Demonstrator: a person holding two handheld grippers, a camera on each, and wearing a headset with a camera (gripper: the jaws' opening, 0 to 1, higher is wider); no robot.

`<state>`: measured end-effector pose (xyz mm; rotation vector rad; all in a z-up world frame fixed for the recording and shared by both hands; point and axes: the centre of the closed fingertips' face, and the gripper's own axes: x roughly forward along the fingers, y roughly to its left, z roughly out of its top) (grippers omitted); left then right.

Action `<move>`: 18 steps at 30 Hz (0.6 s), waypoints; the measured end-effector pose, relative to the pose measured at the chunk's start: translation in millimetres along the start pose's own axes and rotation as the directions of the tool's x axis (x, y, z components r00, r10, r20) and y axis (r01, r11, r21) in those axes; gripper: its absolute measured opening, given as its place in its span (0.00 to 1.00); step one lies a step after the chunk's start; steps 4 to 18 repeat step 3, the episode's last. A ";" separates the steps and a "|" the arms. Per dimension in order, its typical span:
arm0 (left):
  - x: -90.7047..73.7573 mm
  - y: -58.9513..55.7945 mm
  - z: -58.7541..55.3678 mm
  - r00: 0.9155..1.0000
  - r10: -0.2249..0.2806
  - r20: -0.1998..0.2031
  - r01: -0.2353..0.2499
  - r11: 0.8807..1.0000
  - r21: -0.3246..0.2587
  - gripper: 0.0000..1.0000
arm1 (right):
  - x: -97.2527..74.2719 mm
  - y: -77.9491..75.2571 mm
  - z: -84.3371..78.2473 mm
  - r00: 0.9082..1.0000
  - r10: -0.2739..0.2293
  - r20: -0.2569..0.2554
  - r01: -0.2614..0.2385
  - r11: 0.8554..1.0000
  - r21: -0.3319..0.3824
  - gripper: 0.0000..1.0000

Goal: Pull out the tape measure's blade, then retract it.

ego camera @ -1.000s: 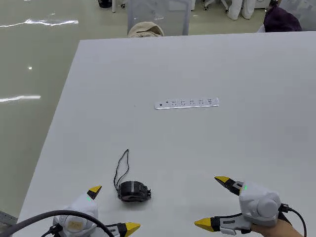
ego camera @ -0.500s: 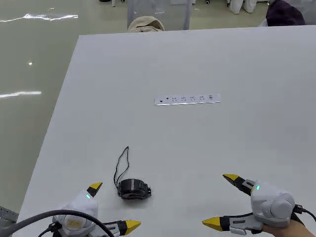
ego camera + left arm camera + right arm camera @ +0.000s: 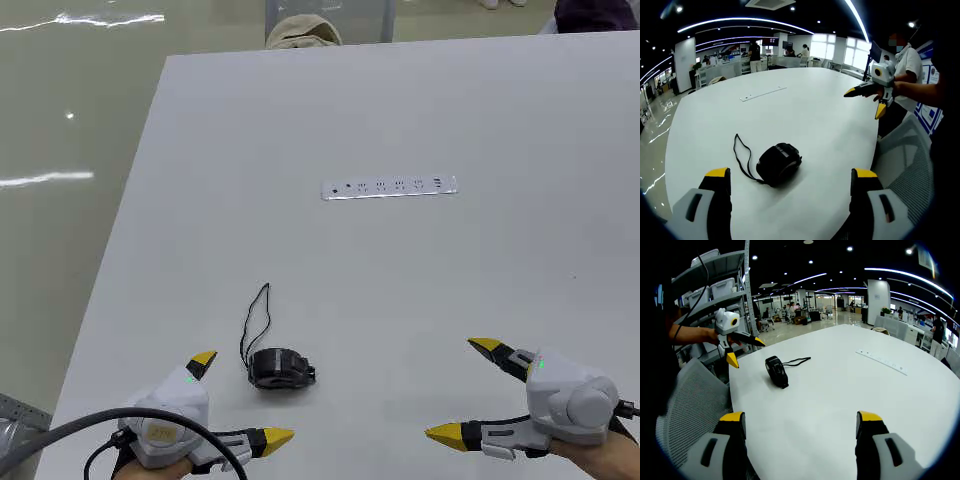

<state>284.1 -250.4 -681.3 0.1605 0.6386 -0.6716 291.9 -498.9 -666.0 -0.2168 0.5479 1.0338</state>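
Observation:
A black tape measure (image 3: 279, 368) with a thin black wrist cord lies on the white table (image 3: 400, 120), blade fully inside. My left gripper (image 3: 240, 398) hovers just left of and below it, open, yellow tips apart. In the left gripper view the tape measure (image 3: 778, 163) sits between and ahead of the jaws, not touched. My right gripper (image 3: 470, 390) is open at the table's near right, well apart from the tape. The right gripper view shows the tape measure (image 3: 776, 371) ahead on the left, with the left gripper (image 3: 744, 350) beside it.
A white power strip (image 3: 389, 187) lies flat mid-table, far beyond the tape measure. The table's left edge (image 3: 110, 260) drops to a glossy floor. A chair back (image 3: 300, 30) stands at the far end. Mesh chair seats sit near the table's front edge.
The head camera has tilted, shifting everything slightly. My right gripper has drifted right and toward me. The left gripper and the tape measure have kept their places.

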 end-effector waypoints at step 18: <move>-1.1 0.2 2.0 1.000 0.001 0.002 -0.001 1.000 0.000 0.99 | -0.1 -0.9 0.3 1.000 0.000 0.004 0.000 1.000 0.000 0.92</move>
